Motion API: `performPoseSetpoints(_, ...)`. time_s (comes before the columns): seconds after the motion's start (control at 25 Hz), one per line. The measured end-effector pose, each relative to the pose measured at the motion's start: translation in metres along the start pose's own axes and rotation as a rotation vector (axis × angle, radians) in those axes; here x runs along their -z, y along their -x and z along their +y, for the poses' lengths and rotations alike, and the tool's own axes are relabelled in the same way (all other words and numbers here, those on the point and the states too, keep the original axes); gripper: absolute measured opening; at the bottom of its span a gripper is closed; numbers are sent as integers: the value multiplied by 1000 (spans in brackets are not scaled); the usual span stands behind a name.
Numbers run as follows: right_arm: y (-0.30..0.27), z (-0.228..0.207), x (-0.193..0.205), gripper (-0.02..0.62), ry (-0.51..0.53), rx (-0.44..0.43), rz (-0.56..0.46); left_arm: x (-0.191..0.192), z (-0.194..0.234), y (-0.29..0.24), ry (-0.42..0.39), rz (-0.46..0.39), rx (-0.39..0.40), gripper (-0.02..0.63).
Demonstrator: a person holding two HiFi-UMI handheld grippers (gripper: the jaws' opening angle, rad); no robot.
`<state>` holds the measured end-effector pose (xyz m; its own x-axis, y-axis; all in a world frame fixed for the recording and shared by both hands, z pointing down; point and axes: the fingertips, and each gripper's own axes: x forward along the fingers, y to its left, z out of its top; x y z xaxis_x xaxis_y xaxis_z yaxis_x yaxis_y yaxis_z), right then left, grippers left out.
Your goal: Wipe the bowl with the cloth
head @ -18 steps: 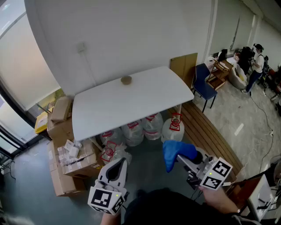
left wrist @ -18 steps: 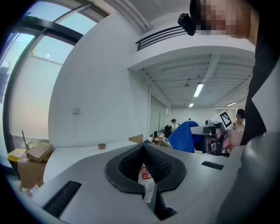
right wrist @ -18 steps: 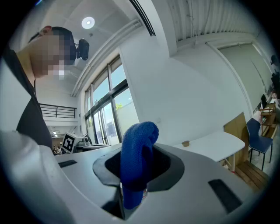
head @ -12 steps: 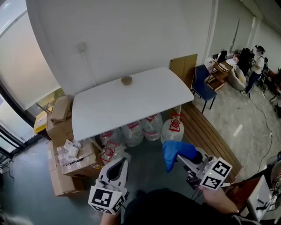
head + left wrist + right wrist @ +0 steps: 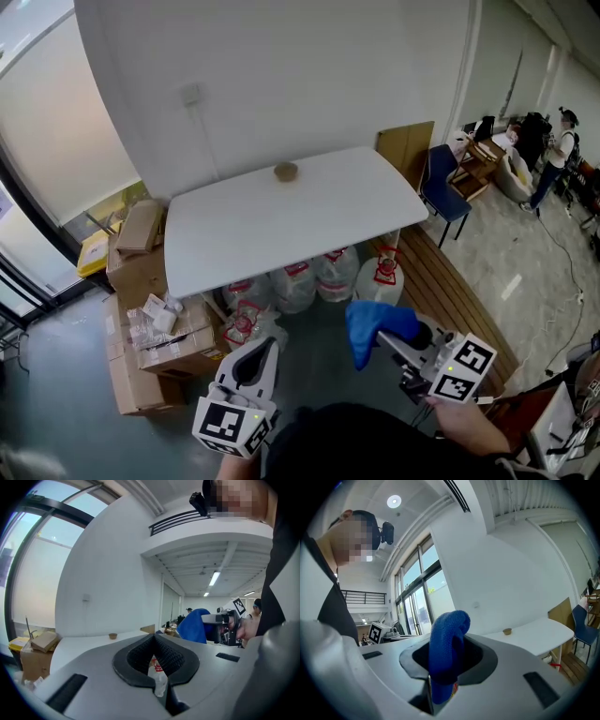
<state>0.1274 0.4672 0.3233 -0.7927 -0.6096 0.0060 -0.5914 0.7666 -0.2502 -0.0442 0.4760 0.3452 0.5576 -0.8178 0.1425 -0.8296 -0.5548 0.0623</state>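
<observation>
A small brown bowl stands near the far edge of the white table; it also shows as a small speck, the bowl and the bowl, in both gripper views. My right gripper is shut on a blue cloth, well short of the table at the lower right. The cloth sticks up from between its jaws. My left gripper hangs at the lower left, shut with nothing in it. Both point roughly level toward the table.
Under the table stand several large water jugs. Cardboard boxes pile up at its left. A wooden bench and a blue chair lie to the right. A person stands far right, by desks.
The whole view has shifted slightly: table and bowl sit a little further right and lower in the head view. Both grippers keep their places and their grip.
</observation>
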Motion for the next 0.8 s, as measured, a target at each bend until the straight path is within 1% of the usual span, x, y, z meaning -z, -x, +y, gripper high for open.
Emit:
performPoseSetpoints(0.2,-31,14,5,77,22,-20,11,6,26,18,15,-15,-19,11)
performPoseSetpoints(0.36,-49,28,11,77,17,-18,9,17,48,34,25,0,-35,11)
performPoseSetpoints(0.48,-55,33,17,77,9,-9,15,23,59,38,34,11,-33,11)
performPoseSetpoints(0.64,-63,26,25,77,-16,10,30,25,69,31,37,17,-15,11)
performPoseSetpoints(0.8,-69,5,23,77,-40,22,15,25,74,9,32,33,5,11)
